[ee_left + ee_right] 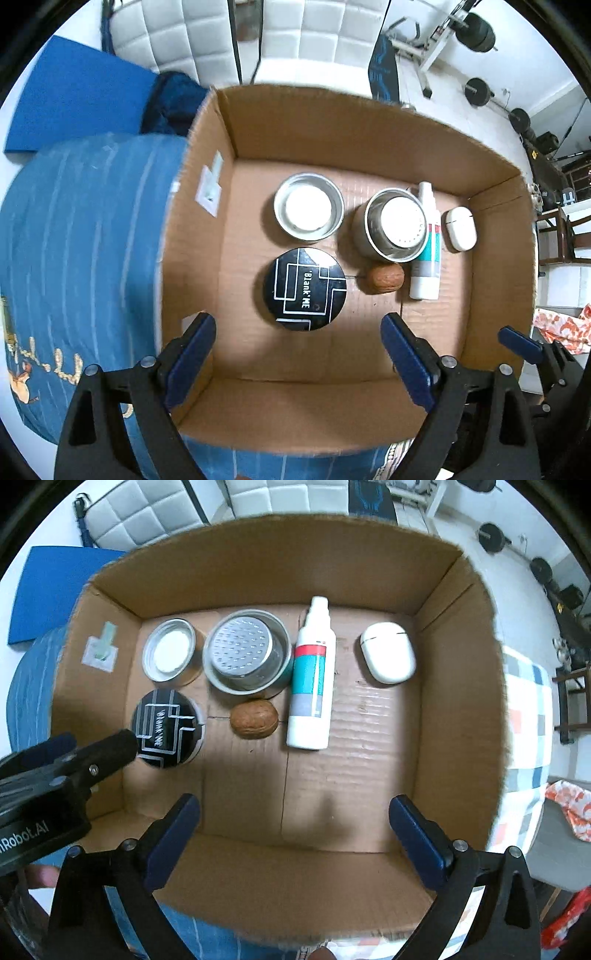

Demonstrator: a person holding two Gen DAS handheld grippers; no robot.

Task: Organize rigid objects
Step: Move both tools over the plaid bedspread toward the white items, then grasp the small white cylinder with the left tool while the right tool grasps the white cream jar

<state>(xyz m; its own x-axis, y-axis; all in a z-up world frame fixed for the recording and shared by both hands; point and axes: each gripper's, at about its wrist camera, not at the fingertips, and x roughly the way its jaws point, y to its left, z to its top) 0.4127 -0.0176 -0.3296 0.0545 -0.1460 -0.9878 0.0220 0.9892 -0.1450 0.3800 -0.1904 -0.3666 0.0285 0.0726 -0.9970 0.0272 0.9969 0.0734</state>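
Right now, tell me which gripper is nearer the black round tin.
Left. The left gripper hangs open right over the black tin; the right gripper hangs open further off, beside the spray bottle.

Black two-finger grippers with blue pads

Left gripper [297,334] and right gripper [293,814]: black frames, silver screws at five and seven o'clock; white "Robot.AI" lettering.

Wide-apart empty jaws of the left gripper [298,349] above black tin [305,288] in cardboard box [332,125]
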